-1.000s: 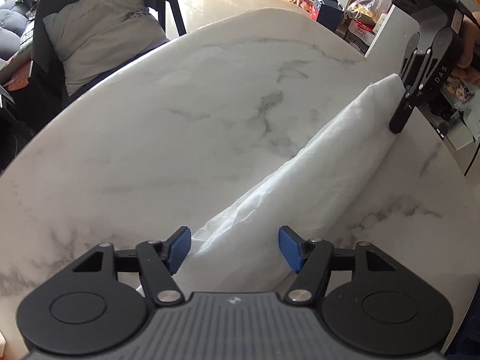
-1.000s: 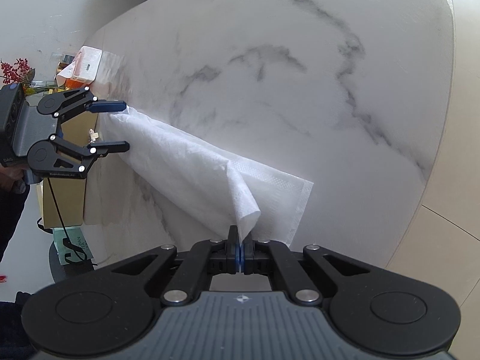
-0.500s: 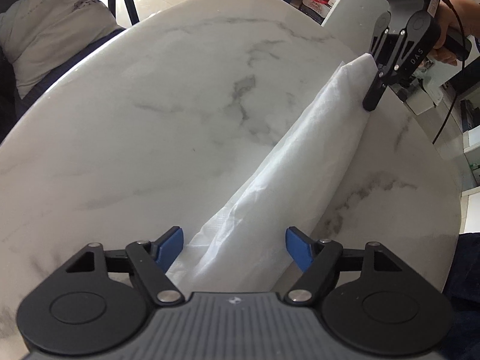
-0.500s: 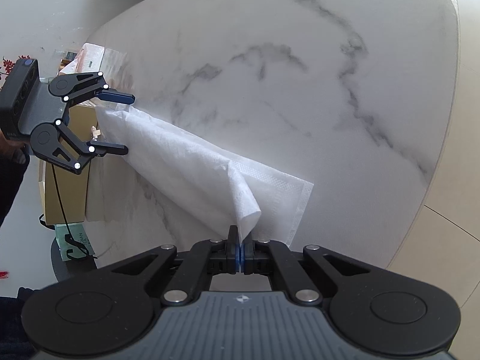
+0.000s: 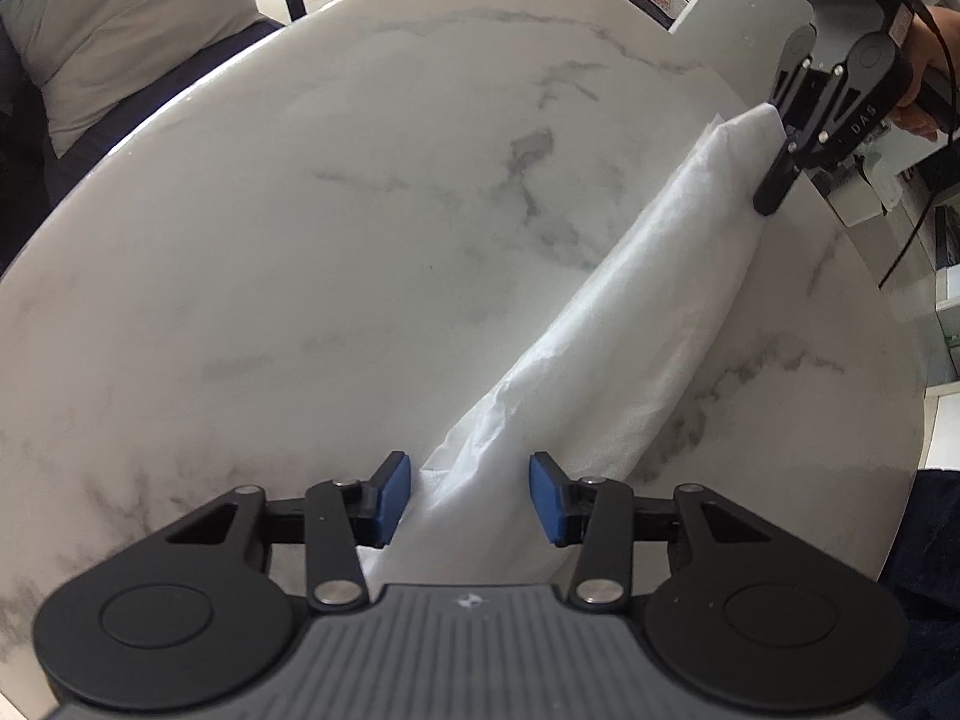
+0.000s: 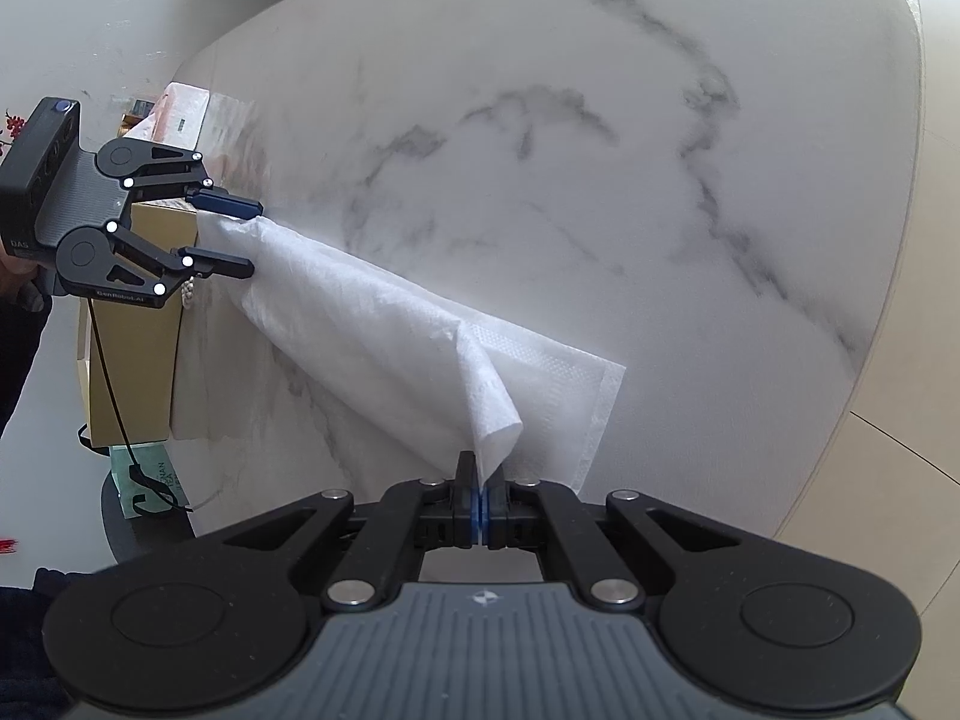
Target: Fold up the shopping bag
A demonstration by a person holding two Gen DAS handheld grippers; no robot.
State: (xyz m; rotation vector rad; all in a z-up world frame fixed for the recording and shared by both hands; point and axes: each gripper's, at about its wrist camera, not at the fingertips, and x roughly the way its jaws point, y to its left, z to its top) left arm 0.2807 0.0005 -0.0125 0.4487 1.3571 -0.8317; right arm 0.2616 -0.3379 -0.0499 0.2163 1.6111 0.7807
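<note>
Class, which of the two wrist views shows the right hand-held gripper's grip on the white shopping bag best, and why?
The right wrist view: its right hand-held gripper is shut on a raised corner of the shopping bag, seen close up. The left wrist view shows that gripper small, far off and side-on, at the bag's far end, the pinch itself hidden.

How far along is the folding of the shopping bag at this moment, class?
Done: the white shopping bag lies in a long folded strip on the marble table. In hand: the right gripper is shut on one raised corner; the left gripper has just been closing around the other end, pads not yet pressing. Left: grip that end and fold the strip shorter.
</note>
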